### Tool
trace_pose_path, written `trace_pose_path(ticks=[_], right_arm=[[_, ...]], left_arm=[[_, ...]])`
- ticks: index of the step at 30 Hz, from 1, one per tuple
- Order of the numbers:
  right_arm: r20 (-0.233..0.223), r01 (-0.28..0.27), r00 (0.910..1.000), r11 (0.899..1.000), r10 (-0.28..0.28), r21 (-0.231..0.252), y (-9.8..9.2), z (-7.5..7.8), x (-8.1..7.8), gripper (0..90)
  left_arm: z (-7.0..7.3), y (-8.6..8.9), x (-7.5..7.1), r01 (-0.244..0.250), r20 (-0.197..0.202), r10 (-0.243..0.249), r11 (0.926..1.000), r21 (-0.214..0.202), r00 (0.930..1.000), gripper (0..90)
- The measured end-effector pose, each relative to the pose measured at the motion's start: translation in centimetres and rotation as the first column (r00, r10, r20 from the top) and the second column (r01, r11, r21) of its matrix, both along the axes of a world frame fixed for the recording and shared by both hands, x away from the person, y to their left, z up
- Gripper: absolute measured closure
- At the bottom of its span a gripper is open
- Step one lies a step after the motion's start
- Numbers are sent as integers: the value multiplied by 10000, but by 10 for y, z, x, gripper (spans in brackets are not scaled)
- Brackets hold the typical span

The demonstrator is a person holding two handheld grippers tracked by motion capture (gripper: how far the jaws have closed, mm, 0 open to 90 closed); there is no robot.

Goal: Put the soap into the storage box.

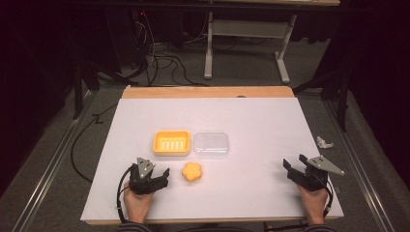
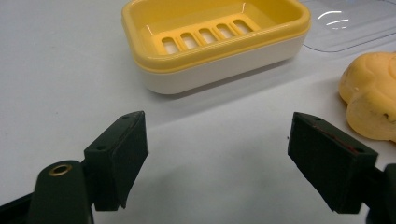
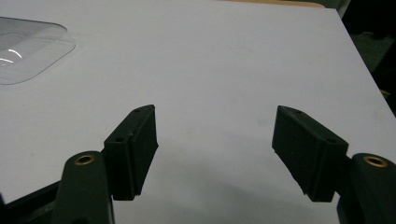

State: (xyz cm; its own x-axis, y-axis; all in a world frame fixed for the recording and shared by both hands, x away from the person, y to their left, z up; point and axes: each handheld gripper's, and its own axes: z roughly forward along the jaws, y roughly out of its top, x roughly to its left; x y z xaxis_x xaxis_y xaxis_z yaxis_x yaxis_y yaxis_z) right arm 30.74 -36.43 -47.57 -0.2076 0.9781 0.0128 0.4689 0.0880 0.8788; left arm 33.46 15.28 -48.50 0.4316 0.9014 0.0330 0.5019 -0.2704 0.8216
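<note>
A yellow soap dish [image 1: 171, 142] with a slotted tray stands at the middle of the white table; in the left gripper view the dish [image 2: 215, 42] lies straight ahead. Touching or nearly touching its right side lies a clear plastic lid [image 1: 211, 144] [image 2: 350, 23] [image 3: 28, 46]. An orange flower-shaped soap [image 1: 192, 171] [image 2: 371, 98] lies in front of the dish. My left gripper [image 1: 150, 170] [image 2: 218, 126] is open just left of the soap, nothing between its jaws. Far to the right my right gripper [image 1: 295, 162] [image 3: 215, 116] stands open over bare table.
The white table [image 1: 251, 121] has a wooden far edge. A crumpled scrap [image 1: 324, 142] lies on the floor off its right edge. Cables and a table frame [image 1: 246, 29] stand on the floor beyond. Bare tabletop spans between the lid and my right gripper.
</note>
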Motion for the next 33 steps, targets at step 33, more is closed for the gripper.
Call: trace_pose_path(ticks=[33], right_arm=[[-212, 95, 9997, 9998, -98, -176, 2, 0, 2, 303]], left_arm=[[4, -5, 3, 127, -93, -125, 9998, 170, 9999, 218]])
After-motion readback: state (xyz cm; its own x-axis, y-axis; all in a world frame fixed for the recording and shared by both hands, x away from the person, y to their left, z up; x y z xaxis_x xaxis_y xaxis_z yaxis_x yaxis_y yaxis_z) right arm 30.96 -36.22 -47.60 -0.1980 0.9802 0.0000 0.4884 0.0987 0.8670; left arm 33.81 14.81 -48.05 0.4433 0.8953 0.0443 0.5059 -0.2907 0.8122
